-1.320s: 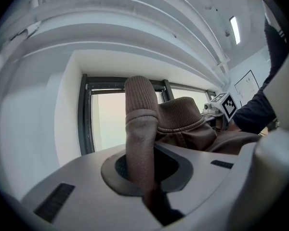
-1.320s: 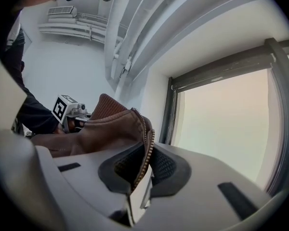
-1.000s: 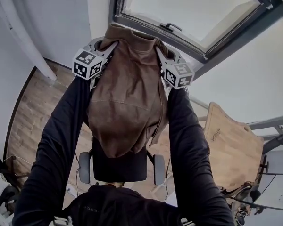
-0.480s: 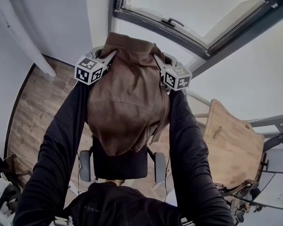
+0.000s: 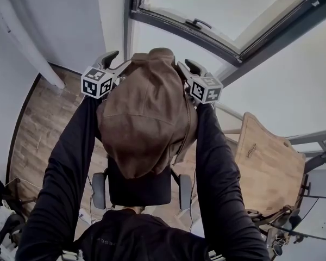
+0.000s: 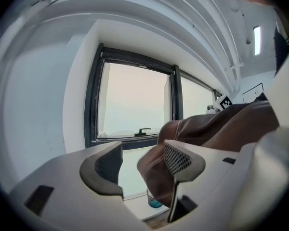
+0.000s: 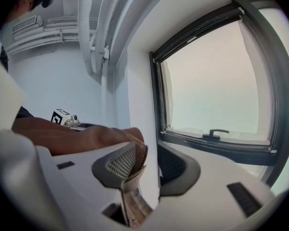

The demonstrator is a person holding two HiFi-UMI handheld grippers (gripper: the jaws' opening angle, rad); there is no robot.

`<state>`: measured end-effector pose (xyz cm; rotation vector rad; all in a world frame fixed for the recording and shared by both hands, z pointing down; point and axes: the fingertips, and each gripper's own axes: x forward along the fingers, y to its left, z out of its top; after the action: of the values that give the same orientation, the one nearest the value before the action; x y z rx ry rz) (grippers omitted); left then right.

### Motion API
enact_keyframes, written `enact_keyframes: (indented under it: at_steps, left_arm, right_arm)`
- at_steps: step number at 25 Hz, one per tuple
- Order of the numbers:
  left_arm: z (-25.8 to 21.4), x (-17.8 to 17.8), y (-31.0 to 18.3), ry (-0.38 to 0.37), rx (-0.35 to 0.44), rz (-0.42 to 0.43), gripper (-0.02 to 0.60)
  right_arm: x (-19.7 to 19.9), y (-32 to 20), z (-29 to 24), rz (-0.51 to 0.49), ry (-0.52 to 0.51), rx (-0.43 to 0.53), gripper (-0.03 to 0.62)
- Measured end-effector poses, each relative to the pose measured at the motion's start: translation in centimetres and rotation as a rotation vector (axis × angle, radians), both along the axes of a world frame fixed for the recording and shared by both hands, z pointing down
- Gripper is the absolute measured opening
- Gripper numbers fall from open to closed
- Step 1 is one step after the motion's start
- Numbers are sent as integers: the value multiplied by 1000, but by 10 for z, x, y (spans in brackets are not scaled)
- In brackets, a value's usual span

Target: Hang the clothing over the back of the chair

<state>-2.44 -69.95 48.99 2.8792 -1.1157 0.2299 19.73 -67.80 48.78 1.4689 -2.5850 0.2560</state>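
Observation:
A brown jacket [image 5: 146,118] lies draped over the back of a black office chair [image 5: 138,189], in the middle of the head view. My left gripper [image 5: 110,61] is at the jacket's upper left corner, its jaws opening. In the left gripper view the jacket [image 6: 221,129] bulges beside the right finger, and the pads of the left gripper [image 6: 142,153] press on nothing. My right gripper [image 5: 187,67] is at the upper right corner, its jaws opening too. An edge of the jacket [image 7: 77,136] rests against the left finger of the right gripper [image 7: 149,153], with a gap to the other finger.
A dark-framed window with a handle [image 5: 195,23] is straight ahead above the chair. A wooden table [image 5: 266,167] stands to the right, with wooden floor [image 5: 38,129] and a white pipe [image 5: 27,42] to the left. A blue glass [image 6: 153,202] sits below the window.
Both grippers sank a little and their jaws spread apart, letting go of the jacket's shoulders. The jacket's top settled lower over the chair's back.

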Motion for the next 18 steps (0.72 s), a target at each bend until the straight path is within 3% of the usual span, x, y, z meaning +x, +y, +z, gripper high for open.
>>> enact_keyframes:
  at_steps: [7, 18]
  left_arm:
    - [-22, -13, 7, 20, 36, -11, 265]
    - [-111, -7, 48, 24, 168, 15, 264]
  right_arm:
    - [1, 14, -18, 0, 18, 33, 160]
    - [-5, 46, -112, -37, 61, 175, 155]
